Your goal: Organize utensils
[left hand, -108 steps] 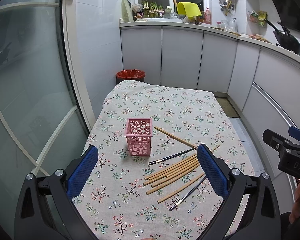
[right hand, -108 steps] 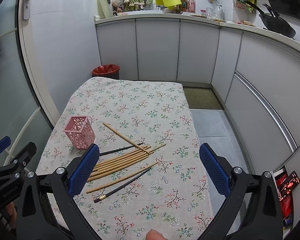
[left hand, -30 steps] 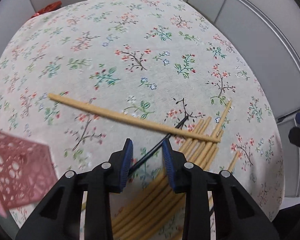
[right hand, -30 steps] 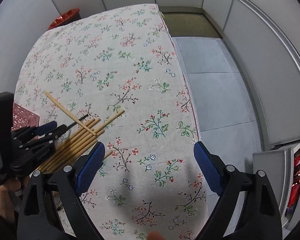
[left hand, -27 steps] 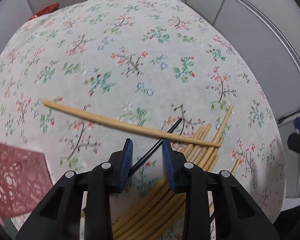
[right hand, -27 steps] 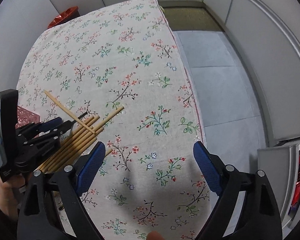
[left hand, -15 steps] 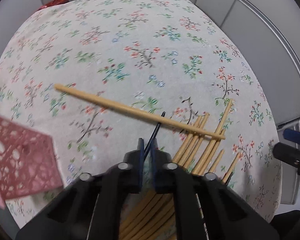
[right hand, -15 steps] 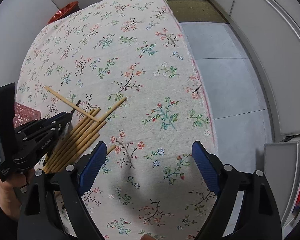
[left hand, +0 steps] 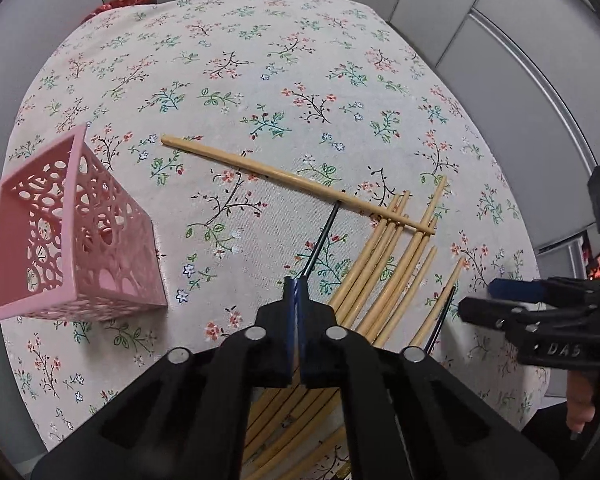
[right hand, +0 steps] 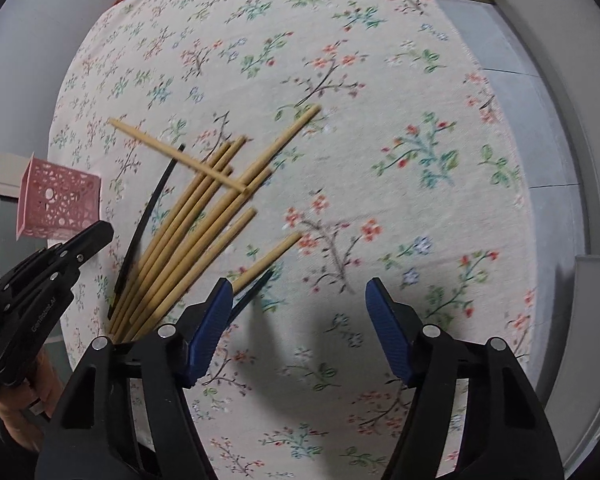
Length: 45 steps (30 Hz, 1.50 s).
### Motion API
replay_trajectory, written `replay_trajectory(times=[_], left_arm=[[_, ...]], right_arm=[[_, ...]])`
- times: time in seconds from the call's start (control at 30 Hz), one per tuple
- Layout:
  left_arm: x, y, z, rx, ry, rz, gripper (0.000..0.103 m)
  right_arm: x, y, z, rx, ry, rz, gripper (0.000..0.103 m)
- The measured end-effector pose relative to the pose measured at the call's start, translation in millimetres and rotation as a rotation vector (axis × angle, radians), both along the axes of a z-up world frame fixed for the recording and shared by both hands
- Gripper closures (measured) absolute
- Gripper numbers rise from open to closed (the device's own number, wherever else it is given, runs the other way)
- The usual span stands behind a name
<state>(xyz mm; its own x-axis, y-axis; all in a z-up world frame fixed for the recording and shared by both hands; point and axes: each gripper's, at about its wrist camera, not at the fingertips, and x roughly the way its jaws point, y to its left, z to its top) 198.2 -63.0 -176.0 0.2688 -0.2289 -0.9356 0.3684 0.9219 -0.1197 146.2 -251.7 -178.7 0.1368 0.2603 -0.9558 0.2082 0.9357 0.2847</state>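
My left gripper (left hand: 297, 282) is shut on a thin black chopstick (left hand: 324, 236), whose far tip lies under a single bamboo chopstick (left hand: 292, 182) that crosses the pile. Several bamboo chopsticks (left hand: 384, 268) lie fanned on the floral tablecloth (left hand: 260, 80). The pink perforated holder (left hand: 66, 232) stands to the left. My right gripper (right hand: 300, 300) is open, low over the cloth, with its left finger beside a bamboo chopstick (right hand: 270, 258) and a second black chopstick (right hand: 252, 292). The held black chopstick (right hand: 152, 208) also shows there.
A red bin (left hand: 124, 0) stands beyond the table's far left corner. White cabinets (left hand: 500, 20) run along the back and right. The table's right edge (right hand: 540, 200) drops to a grey floor.
My left gripper has closed on the black chopstick and pulled back a little. My right gripper has dropped lower and moved left toward the chopstick pile.
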Motion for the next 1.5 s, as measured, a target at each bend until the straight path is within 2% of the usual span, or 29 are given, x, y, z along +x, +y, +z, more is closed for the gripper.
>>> replay_trajectory(times=[0.03, 0.07, 0.13, 0.27, 0.43, 0.7, 0.73, 0.83, 0.97, 1.1, 1.2, 1.37, 1.5], left_arm=[[-2, 1, 2, 0.005, -0.007, -0.004, 0.074], [0, -1, 1, 0.011, -0.018, -0.006, 0.061], [4, -6, -3, 0.026, -0.023, -0.016, 0.061], [14, -10, -18, 0.04, 0.021, -0.02, 0.062], [26, -13, -32, 0.028, 0.06, -0.01, 0.072], [37, -29, -34, 0.023, 0.026, -0.031, 0.075], [41, -34, -35, 0.025, 0.017, -0.035, 0.077], [47, -45, -37, 0.051, -0.01, -0.041, 0.095], [48, -53, -36, 0.094, -0.024, -0.047, 0.096], [31, -52, -25, 0.175, -0.088, -0.073, 0.097], [16, -40, -9, 0.207, -0.126, -0.047, 0.098], [-2, -19, 15, 0.189, -0.171, 0.019, 0.098], [-12, -15, 24, 0.169, -0.188, 0.041, 0.098]], right_arm=[[-1, 2, -2, 0.005, 0.006, 0.005, 0.041], [-2, 3, -4, 0.007, 0.012, 0.008, 0.042], [-2, 4, -5, -0.001, 0.015, 0.008, 0.043], [-2, 0, -3, -0.017, 0.01, -0.002, 0.043], [-4, -12, -1, -0.014, 0.003, -0.023, 0.043], [3, -22, -4, 0.045, 0.003, -0.063, 0.043], [4, -22, -4, 0.047, 0.0, -0.064, 0.043], [9, -19, -6, 0.041, 0.0, -0.074, 0.044], [12, -15, -7, 0.012, -0.005, -0.064, 0.044], [13, -9, -6, -0.03, -0.011, -0.043, 0.045], [13, -7, -6, -0.021, -0.011, -0.049, 0.049], [17, -5, -7, 0.003, -0.005, -0.075, 0.057], [19, -1, -7, -0.028, -0.013, -0.08, 0.068]])
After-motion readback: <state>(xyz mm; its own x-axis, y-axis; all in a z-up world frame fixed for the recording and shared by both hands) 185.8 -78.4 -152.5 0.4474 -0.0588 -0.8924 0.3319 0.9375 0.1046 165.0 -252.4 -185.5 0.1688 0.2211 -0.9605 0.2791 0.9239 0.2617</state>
